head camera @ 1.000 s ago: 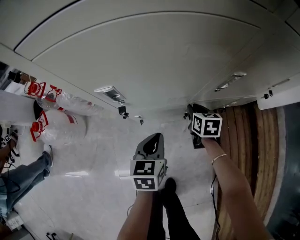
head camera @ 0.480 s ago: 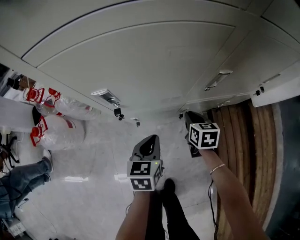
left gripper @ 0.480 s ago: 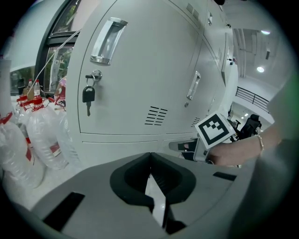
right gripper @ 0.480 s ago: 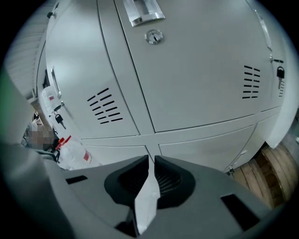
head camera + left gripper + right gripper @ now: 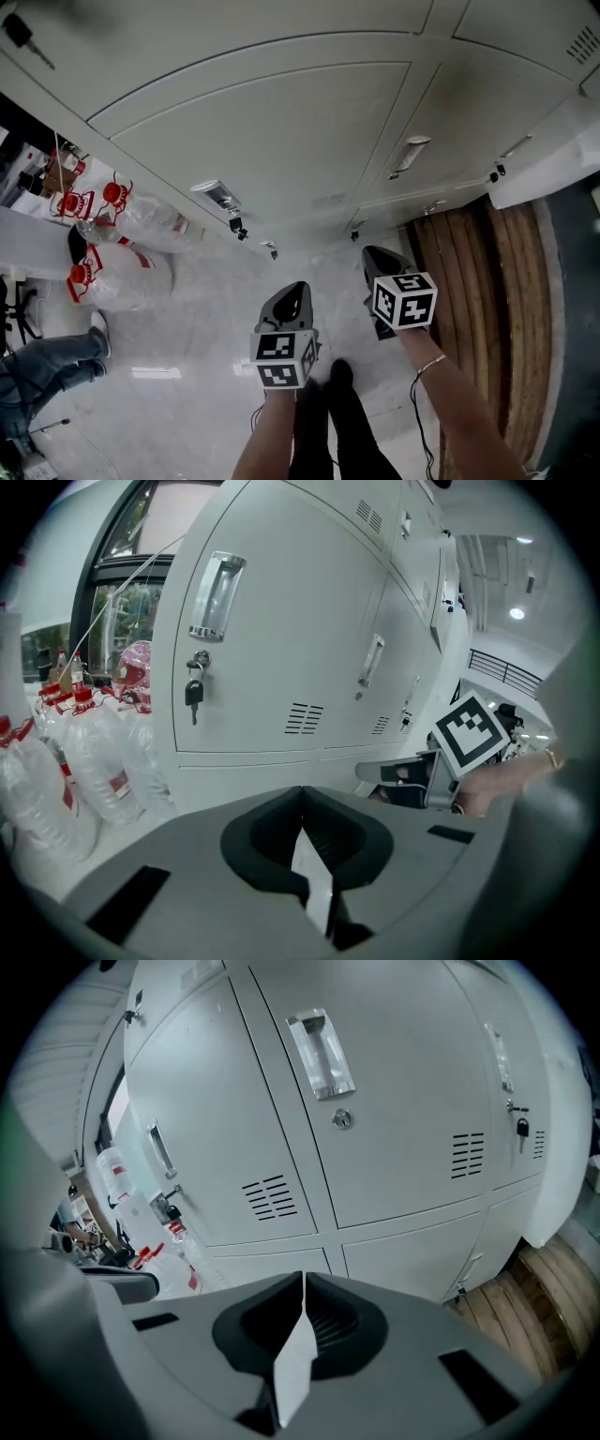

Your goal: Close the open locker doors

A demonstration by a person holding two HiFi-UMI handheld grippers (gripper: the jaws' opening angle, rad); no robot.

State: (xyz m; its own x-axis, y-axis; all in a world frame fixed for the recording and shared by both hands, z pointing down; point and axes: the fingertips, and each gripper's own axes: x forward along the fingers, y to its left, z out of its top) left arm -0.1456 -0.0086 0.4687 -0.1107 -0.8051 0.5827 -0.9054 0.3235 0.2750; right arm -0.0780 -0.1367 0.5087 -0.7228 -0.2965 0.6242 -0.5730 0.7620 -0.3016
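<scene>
Right tool [image 5: 375, 258] has drawn back from the lockers' base, its jaws just closing on nothing; left tool [image 5: 294, 292] is likewise closed and empty. Grey locker doors [image 5: 281, 122] stand ahead of both, untouched.

**No legible writing in view**

Nothing can be read in any view. The left marker cube [image 5: 281, 359] and the right marker cube [image 5: 405, 300] carry only black-and-white square patterns (no letters or digits among them). The water bottles [image 5: 103, 761] wear red-and-white labels, their print too small to make out. On the locker doors [image 5: 394, 1101] nothing legible shows.
</scene>
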